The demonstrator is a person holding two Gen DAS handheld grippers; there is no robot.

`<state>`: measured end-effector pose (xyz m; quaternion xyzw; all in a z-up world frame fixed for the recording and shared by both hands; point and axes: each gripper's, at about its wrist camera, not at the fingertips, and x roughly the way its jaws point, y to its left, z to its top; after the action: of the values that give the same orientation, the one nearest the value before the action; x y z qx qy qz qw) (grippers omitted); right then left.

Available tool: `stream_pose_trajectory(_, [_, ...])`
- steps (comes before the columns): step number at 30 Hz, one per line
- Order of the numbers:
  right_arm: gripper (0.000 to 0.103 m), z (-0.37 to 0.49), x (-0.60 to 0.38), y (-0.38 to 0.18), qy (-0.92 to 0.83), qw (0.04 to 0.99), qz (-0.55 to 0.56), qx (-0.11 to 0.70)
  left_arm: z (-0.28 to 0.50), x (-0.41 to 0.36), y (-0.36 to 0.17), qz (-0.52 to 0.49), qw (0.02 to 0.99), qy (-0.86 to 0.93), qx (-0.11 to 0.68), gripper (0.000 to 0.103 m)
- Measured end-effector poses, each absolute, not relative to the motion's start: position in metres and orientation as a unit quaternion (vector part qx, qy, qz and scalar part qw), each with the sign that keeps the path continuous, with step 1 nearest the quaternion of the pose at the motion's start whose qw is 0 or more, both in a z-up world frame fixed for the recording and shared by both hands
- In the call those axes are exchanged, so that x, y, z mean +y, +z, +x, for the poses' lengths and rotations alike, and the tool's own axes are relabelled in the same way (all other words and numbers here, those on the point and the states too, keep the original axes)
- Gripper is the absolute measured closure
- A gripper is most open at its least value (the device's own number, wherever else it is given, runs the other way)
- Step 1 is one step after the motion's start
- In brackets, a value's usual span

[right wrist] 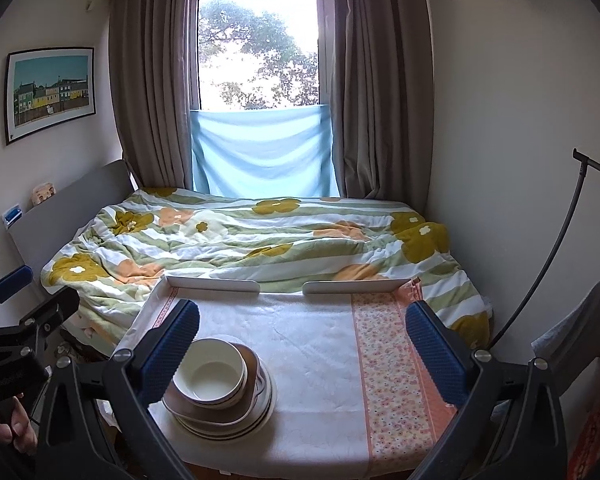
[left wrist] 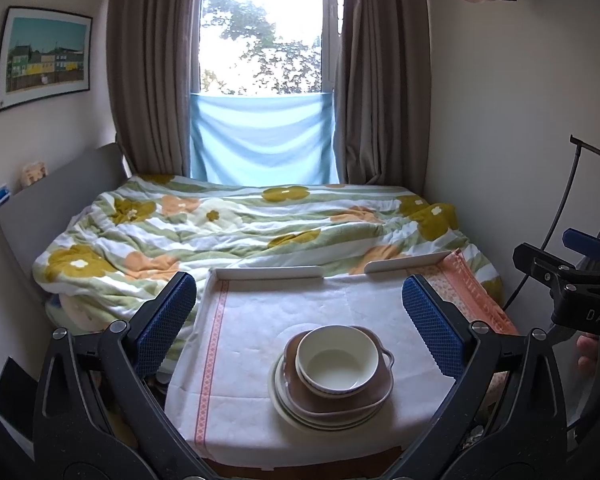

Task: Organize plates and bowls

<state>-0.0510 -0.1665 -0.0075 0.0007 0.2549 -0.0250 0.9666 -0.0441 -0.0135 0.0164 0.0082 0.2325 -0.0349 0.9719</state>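
A white bowl [left wrist: 334,360] sits in a brown handled dish [left wrist: 332,398], on a stack of cream plates [left wrist: 300,414], on the cloth-covered table [left wrist: 260,320]. My left gripper [left wrist: 300,320] is open and empty, held above and behind the stack. In the right wrist view the same bowl [right wrist: 212,372], brown dish [right wrist: 220,412] and plates [right wrist: 256,420] sit low left. My right gripper [right wrist: 302,340] is open and empty, its left finger [right wrist: 168,352] beside the stack.
A raised white rail [left wrist: 268,272] edges the table's far side. Beyond it lies a bed with a flowered duvet [left wrist: 240,224]. An orange patterned cloth strip [right wrist: 392,360] covers the table's right part. A dark stand [right wrist: 540,264] is by the right wall.
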Motion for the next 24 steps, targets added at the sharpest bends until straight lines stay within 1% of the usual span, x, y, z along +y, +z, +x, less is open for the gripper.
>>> stream_pose_trajectory(24, [0.000,-0.0518,-0.1698,-0.0066,-0.025,0.967,0.000,0.254,-0.0454,-0.0127,0.0177,0.008,0.972,-0.033,0.232,0.000])
